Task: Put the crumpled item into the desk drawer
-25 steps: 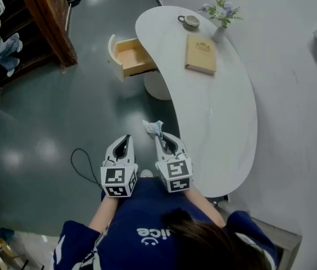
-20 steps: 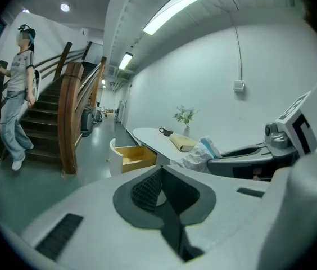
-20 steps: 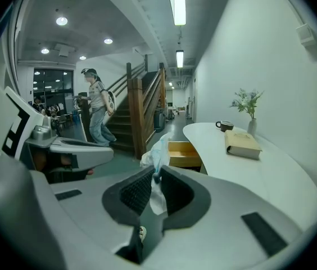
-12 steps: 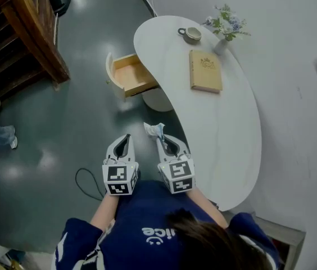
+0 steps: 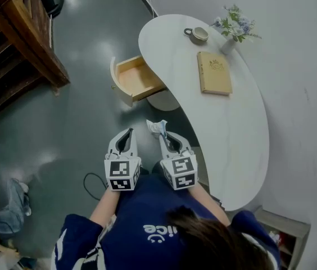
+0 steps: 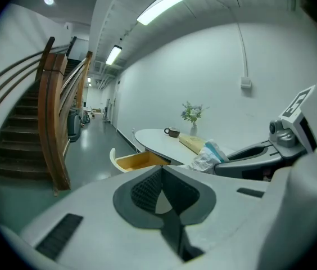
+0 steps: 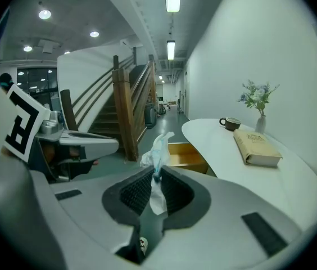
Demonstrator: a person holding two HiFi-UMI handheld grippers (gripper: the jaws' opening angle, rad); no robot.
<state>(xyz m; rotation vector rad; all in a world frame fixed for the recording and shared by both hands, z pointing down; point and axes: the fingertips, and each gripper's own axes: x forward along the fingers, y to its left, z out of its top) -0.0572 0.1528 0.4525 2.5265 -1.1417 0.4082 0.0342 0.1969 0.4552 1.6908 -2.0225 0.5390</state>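
At the bottom of the head view a person in a dark blue top [image 5: 147,229] is holding both tools out in front, side by side over the glossy dark grey floor [image 5: 63,122]. The left gripper [image 6: 162,169] is sitting left of centre with its black ribbed pads brought together at the tips and nothing between them. Just to its right, the right gripper [image 7: 155,176] is pinching the crumpled white and pale blue item [image 7: 157,148], its jaws nearly together on the item's lower part while the loose top is sticking up past the fingertips. In the head view the item is hanging in the lower centre of the frame, above the floor and just beside the near left edge of the white curved desk [image 5: 231,134]. A thin black cable [image 5: 91,181] is lying looped on the floor at the lower left. Farther on, toward the upper centre, the light wooden drawer [image 5: 139,80] is standing pulled out from the desk's left side, well apart from the item. On the desktop beyond, a tan hardcover book [image 5: 214,73] is lying flat, then a small brown cup [image 5: 199,34] and a white vase of pale flowers [image 5: 234,30] near the far end. A brown wooden staircase [image 5: 18,38] is filling the upper left corner.
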